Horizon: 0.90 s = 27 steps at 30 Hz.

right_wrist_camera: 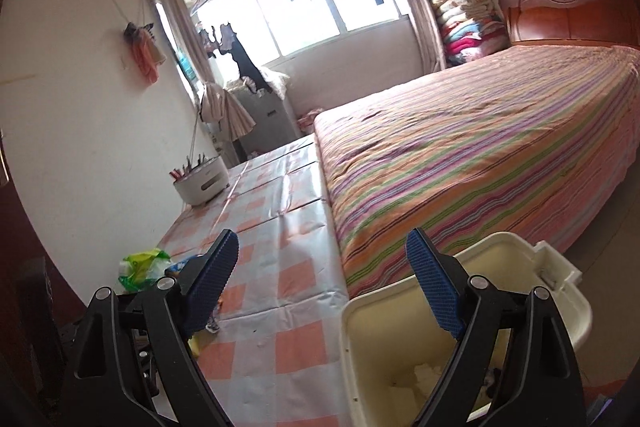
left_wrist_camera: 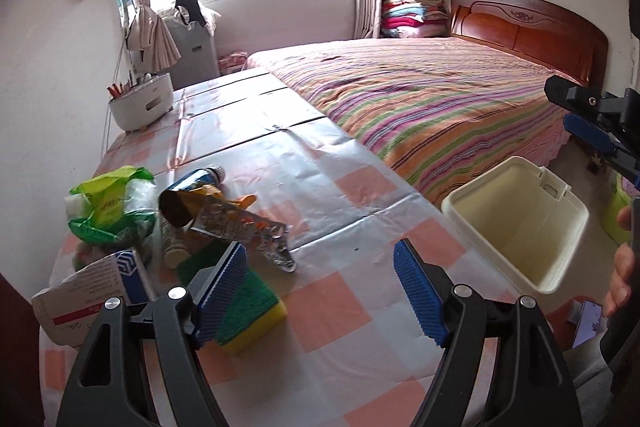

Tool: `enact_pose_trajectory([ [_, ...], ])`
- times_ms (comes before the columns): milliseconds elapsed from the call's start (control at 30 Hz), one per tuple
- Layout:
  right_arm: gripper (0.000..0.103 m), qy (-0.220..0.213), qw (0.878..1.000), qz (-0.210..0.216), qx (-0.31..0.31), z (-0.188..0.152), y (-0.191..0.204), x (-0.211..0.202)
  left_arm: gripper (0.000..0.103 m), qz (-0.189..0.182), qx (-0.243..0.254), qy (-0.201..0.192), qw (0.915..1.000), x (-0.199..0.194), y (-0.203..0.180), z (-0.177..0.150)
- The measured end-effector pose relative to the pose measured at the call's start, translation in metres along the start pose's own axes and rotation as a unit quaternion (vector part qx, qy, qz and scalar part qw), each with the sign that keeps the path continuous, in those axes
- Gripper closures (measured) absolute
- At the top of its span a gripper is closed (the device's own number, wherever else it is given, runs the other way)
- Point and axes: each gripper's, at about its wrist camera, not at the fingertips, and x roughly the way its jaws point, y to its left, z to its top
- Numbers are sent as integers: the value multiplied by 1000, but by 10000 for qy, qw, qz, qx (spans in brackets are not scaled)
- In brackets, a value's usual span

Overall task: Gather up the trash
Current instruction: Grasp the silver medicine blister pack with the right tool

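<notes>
A pile of trash lies at the table's left: a green and white plastic bag [left_wrist_camera: 110, 205], a silver foil wrapper [left_wrist_camera: 244, 227], a blue tube [left_wrist_camera: 198, 179], a small bottle [left_wrist_camera: 172, 245], a white carton [left_wrist_camera: 88, 291] and a green and yellow sponge [left_wrist_camera: 248, 301]. My left gripper [left_wrist_camera: 320, 291] is open and empty, its left pad over the sponge. A cream waste bin [left_wrist_camera: 516, 223] stands open by the table's right edge. My right gripper [right_wrist_camera: 320, 291] is open and empty above the bin [right_wrist_camera: 384, 343], which holds some white scraps. The bag [right_wrist_camera: 142, 265] shows at the left.
The table [left_wrist_camera: 340, 195] has a pink and white checked cover. A white holder with chopsticks [left_wrist_camera: 140, 103] stands at its far left. A bed with a striped sheet [left_wrist_camera: 432, 107] runs along the table's right side. A phone [left_wrist_camera: 586, 323] lies low by the bin.
</notes>
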Motion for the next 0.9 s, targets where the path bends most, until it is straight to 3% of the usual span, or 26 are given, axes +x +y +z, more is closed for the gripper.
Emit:
enact_pose_trajectory([
  [300, 18, 847, 9875, 729, -1113, -24, 90, 60, 29, 560, -580, -75, 9967, -19, 86, -16],
  [433, 17, 1307, 9690, 1058, -1811, -39, 130, 92, 29, 765, -907, -133, 9928, -30, 118, -24],
  [600, 17, 1822, 9418, 1311, -2502, -60, 158, 126, 29, 723, -1280, -123, 9891, -38, 144, -33],
  [900, 29, 2527, 9265, 1551, -2316, -71, 164, 174, 29, 778, -1429, -162, 9865, -45, 161, -41],
])
